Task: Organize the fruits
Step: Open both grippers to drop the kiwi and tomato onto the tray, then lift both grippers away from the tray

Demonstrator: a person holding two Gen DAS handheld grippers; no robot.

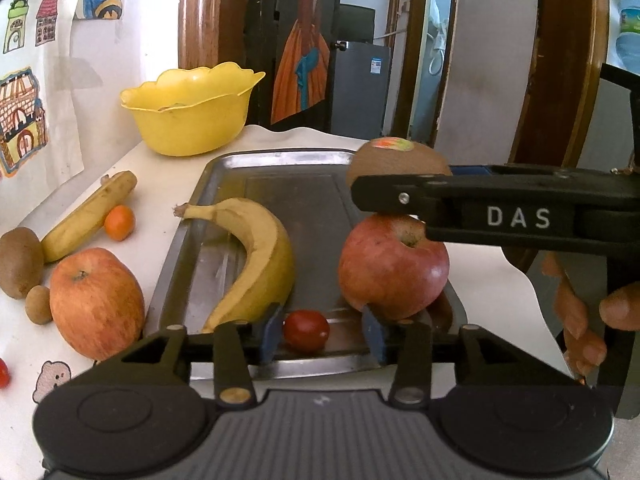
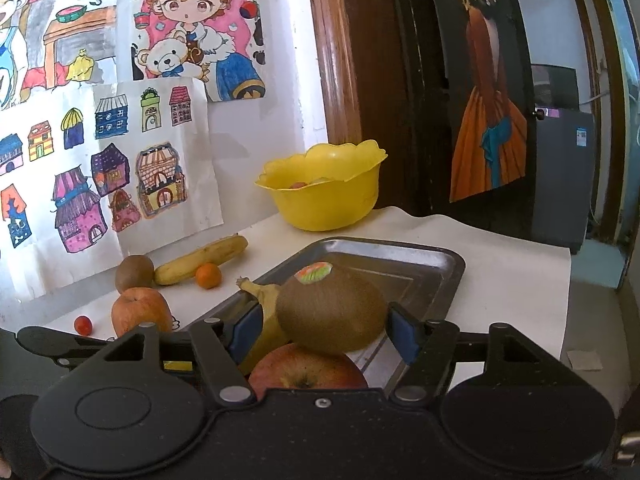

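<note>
Left wrist view, near to far. At the near edge of the metal tray (image 1: 224, 200) a cherry tomato (image 1: 306, 330) lies between the blue pads of the left tool (image 1: 322, 330) — its jaws stand partly apart and neither pad presses on the tomato. Just behind, a banana (image 1: 256, 256) curves along the tray's left side and a red apple (image 1: 394, 266) sits at its right side. Above the apple the right tool (image 2: 324, 330) reaches in from the right, partly hiding the apple's top; a kiwi with a sticker (image 2: 332, 312) sits between its blue pads, the jaws fairly wide, and whether the pads press on it cannot be told. On the table (image 1: 168, 220) left of the tray lie a second apple (image 1: 96, 302), two brown fruits, a small orange (image 1: 119, 222) and another banana (image 1: 90, 216). At the table's far edge stands a yellow bowl (image 1: 192, 112).
</note>
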